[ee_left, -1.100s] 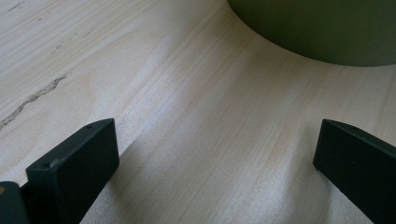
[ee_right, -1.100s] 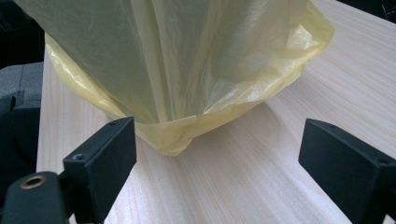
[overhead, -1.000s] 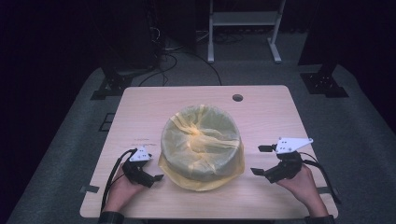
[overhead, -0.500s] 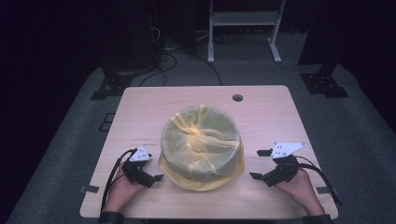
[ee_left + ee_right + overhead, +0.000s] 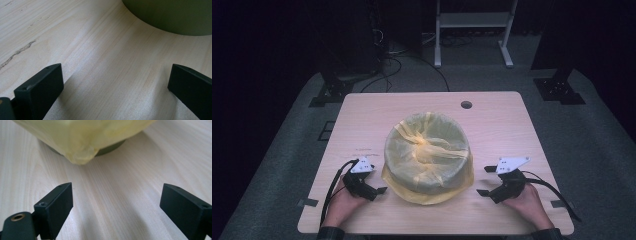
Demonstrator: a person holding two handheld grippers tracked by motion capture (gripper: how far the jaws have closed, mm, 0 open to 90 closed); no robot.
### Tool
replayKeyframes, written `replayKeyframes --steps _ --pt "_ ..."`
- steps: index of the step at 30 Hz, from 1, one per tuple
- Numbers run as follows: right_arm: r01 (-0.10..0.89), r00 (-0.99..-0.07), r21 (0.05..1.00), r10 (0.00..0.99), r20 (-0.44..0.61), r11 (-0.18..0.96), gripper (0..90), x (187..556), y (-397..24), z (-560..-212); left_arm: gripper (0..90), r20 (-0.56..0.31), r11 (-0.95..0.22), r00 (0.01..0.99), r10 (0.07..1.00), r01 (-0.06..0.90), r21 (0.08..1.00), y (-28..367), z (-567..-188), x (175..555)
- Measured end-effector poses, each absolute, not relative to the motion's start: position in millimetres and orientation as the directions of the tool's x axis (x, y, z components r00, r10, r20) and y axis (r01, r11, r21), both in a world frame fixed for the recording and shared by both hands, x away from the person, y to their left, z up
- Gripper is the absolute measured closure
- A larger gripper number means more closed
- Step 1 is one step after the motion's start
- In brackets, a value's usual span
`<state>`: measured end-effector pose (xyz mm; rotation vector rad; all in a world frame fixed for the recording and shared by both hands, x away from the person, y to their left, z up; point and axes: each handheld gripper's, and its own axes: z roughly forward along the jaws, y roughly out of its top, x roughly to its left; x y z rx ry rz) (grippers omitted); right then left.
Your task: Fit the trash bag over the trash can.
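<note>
A round olive-green bin [image 5: 427,150] lined with a yellow plastic bag stands in the middle of the wooden table [image 5: 362,120]. The bag's mouth is gathered inside and its hem [image 5: 427,192] drapes over the rim down to the tabletop. My left gripper [image 5: 379,180] rests on the table just left of the bin, open and empty; the bin's dark wall [image 5: 170,15] is ahead of its jaws. My right gripper [image 5: 486,181] sits to the bin's right, open and empty, facing the hanging yellow bag [image 5: 82,137].
A round cable hole [image 5: 466,105] lies near the table's far edge. Cables trail from both grippers toward the front edge. Dark floor, a white stand base [image 5: 472,20] and black stands surround the table.
The right gripper has shifted slightly toward the table's front and toward the bin. The left gripper and the bin have stayed in place.
</note>
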<state>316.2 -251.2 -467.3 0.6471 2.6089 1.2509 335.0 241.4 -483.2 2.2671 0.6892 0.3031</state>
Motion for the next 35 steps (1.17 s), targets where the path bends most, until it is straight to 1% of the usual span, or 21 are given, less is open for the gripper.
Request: replayKeyframes --steps 6,16,18,35 --pt "0.306 -0.894 0.751 0.448 0.015 0.585 10.1 317 -246 -477 0.0 0.011 -0.586 0.828 0.560 0.387 0.712 241 -483 335" --pt "0.303 -0.905 0.739 0.424 0.025 0.602 10.2 316 -234 -486 0.0 0.011 -0.586 0.828 0.560 0.387 0.712 241 -483 335" --pt "0.290 -0.909 0.730 0.417 0.008 0.619 10.1 315 -230 -486 0.0 0.011 -0.586 0.828 0.560 0.387 0.712 241 -483 335" --pt "0.285 -0.913 0.730 0.409 0.008 0.622 10.1 314 -225 -486 0.0 0.012 -0.586 0.828 0.560 0.386 0.713 241 -483 335"
